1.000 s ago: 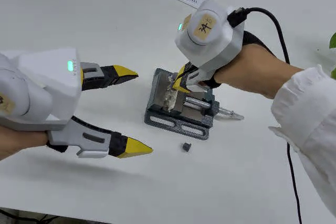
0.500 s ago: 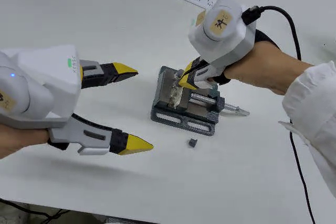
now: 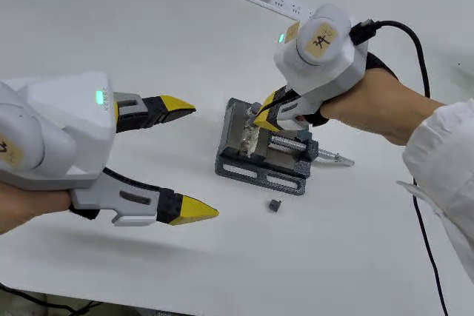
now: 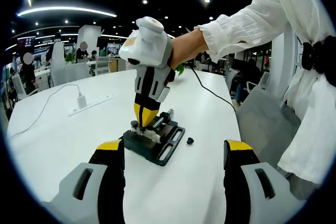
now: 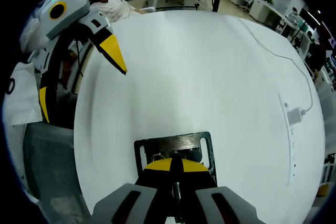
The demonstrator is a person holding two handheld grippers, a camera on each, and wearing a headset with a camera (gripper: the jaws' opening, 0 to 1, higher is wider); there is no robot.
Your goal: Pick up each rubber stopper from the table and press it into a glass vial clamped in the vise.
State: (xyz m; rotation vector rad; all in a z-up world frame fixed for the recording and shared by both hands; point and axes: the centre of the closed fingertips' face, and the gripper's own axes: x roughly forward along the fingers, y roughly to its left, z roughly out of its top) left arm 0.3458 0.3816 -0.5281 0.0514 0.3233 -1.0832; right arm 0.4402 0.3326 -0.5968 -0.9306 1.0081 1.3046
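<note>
Left gripper (image 3: 205,160) — 9 o'clock in the head view, jaws wide apart, empty, still idle. Vise (image 3: 259,172) — centre, with a glass vial (image 3: 250,137) clamped in it. Right gripper (image 3: 265,115) — at the vial's mouth, 12 o'clock of the vise, jaws together. It has barely shifted against the vise in the last second, so pressing is probably under way. Rubber stopper (image 3: 275,205) — loose on the table (image 3: 148,20), 5 o'clock of the vise, next to collect.

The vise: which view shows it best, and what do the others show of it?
The head view: the vise lies nearly whole, seen from above, with the right hand-held gripper over its top. The left gripper view shows it small and side-on; the right gripper view shows its far end beyond that gripper's own tips.
</note>
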